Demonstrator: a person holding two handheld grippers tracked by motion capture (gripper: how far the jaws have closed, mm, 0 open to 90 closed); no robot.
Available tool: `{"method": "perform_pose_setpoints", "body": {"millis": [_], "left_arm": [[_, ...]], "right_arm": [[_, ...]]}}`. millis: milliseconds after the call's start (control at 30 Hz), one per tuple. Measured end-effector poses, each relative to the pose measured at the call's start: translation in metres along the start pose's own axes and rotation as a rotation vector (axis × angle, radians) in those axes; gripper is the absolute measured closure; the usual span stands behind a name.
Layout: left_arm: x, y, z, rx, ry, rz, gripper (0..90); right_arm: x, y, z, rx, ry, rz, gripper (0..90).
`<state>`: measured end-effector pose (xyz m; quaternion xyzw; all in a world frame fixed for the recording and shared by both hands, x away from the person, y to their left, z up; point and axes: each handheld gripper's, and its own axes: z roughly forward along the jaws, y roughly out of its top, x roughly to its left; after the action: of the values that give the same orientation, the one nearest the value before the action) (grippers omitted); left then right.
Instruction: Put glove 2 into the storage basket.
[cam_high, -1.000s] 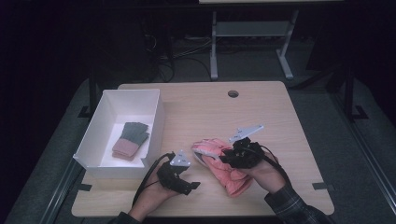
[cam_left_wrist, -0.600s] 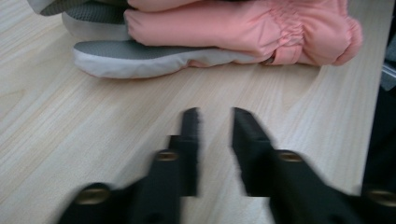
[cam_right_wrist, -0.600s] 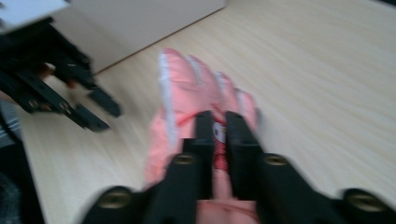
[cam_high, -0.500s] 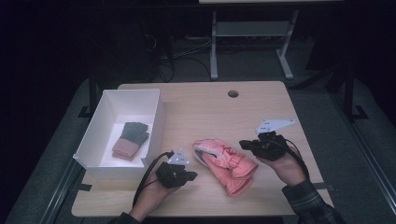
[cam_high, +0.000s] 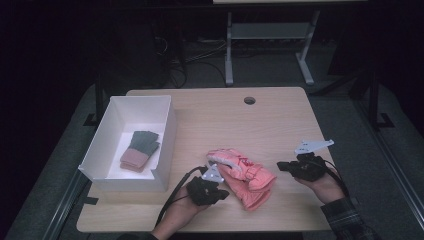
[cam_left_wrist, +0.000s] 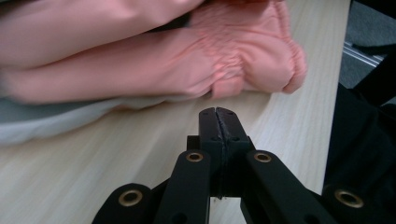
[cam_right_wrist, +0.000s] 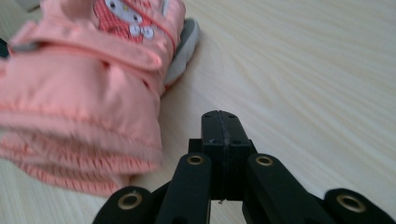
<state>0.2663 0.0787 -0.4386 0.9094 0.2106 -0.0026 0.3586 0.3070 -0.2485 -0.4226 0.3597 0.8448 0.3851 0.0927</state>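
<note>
Pink ski gloves (cam_high: 242, 176) are lying stacked near the front middle of the wooden table (cam_high: 270, 125), well short of its front edge. The left gripper (cam_high: 223, 194) is sitting just beside them, jaws pressed together on nothing, tips close to the cuff in the left gripper view (cam_left_wrist: 217, 114). The right gripper (cam_high: 281, 166) is hovering apart from the gloves near the right edge, jaws likewise meeting empty. Bare tabletop is stretching behind the gloves toward the cable hole (cam_high: 249, 100). The white box (cam_high: 165, 145) is standing at the left edge, a folded knit glove pair (cam_high: 140, 150) inside. The left gripper view is blurring the gloves' upper part.
</note>
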Motion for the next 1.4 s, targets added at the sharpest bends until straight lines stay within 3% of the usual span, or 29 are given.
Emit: {"method": "perform_pose_setpoints", "body": {"millis": [233,500,1000,1233,1400], "left_arm": [[-0.003,0.013,0.020,0.025,-0.002,0.017,89.6],[-0.004,0.017,0.026,0.023,0.001,0.016,89.7],[0.000,0.017,0.026,0.039,0.006,0.025,89.7],[-0.002,0.018,0.027,0.019,0.005,0.009,89.7],[-0.001,0.018,0.025,0.029,0.006,0.022,89.7]], "right_arm": [[-0.004,-0.011,0.010,0.049,0.032,0.010,90.0],[0.010,-0.009,0.017,0.092,0.065,-0.034,90.0],[0.021,-0.003,0.012,0.071,0.082,-0.058,90.0],[0.029,0.000,0.012,0.069,0.107,-0.078,90.0],[0.032,0.001,0.013,0.064,0.122,-0.091,90.0]]}}
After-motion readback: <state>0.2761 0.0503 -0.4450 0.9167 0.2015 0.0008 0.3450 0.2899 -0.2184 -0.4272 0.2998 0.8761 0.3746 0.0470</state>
